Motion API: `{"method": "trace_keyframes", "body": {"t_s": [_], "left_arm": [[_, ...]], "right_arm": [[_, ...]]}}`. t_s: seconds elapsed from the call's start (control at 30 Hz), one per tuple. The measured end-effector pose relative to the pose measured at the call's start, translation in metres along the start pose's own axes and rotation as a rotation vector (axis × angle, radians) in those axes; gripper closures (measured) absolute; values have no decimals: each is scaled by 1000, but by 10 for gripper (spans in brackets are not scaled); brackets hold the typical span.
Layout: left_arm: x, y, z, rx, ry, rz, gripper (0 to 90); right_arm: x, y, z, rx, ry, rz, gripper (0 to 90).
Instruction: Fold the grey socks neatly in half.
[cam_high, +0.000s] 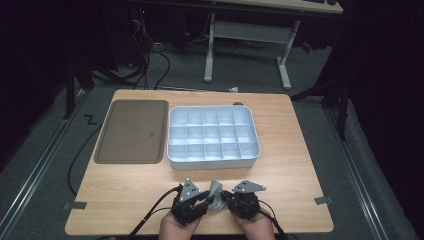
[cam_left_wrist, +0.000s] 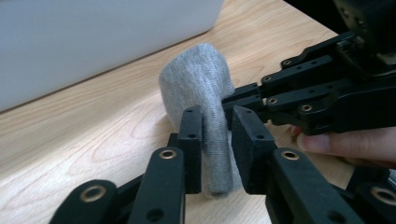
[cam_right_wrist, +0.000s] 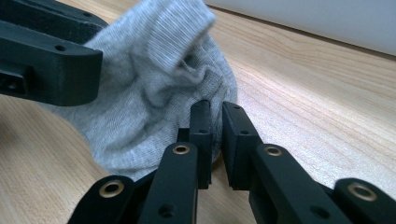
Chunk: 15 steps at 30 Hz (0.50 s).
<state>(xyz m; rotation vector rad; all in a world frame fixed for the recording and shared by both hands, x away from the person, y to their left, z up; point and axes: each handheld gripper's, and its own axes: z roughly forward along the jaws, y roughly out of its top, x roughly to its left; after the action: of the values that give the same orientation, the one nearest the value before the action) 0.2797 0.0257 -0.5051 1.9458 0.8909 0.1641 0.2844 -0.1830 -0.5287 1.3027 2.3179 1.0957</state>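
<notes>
A grey sock (cam_high: 216, 191) is bunched up near the table's front edge, held between my two grippers. In the left gripper view the sock (cam_left_wrist: 198, 79) stands up in a fold, and my left gripper (cam_left_wrist: 217, 144) is shut on its lower part. My right gripper (cam_left_wrist: 247, 100) comes in from the right there and pinches the same sock. In the right gripper view my right gripper (cam_right_wrist: 217, 135) is shut on the sock's (cam_right_wrist: 149, 93) thin edge, with the left gripper's arm (cam_right_wrist: 51, 56) at upper left. From above, the left gripper (cam_high: 206, 201) and right gripper (cam_high: 226, 199) face each other.
A white compartment box (cam_high: 214, 160) with several empty cells sits mid-table just beyond the grippers. To its left lies a flat brown tray (cam_high: 132, 131). Bare wood (cam_high: 290, 175) spreads to the right. A desk frame and cables stand on the floor beyond the table.
</notes>
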Motion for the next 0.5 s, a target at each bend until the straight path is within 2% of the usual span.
{"method": "trace_keyframes", "body": {"t_s": [0.13,0.33,0.5], "left_arm": [[-3,2,8,19,-11,26,793],[-10,4,19,52,-5,67,804],[-12,2,23,69,3,79,809]], "right_arm": [[0,0,0,1,-2,-1,839],[-1,0,0,1,6,7,839],[-2,0,0,-1,14,12,839]]}}
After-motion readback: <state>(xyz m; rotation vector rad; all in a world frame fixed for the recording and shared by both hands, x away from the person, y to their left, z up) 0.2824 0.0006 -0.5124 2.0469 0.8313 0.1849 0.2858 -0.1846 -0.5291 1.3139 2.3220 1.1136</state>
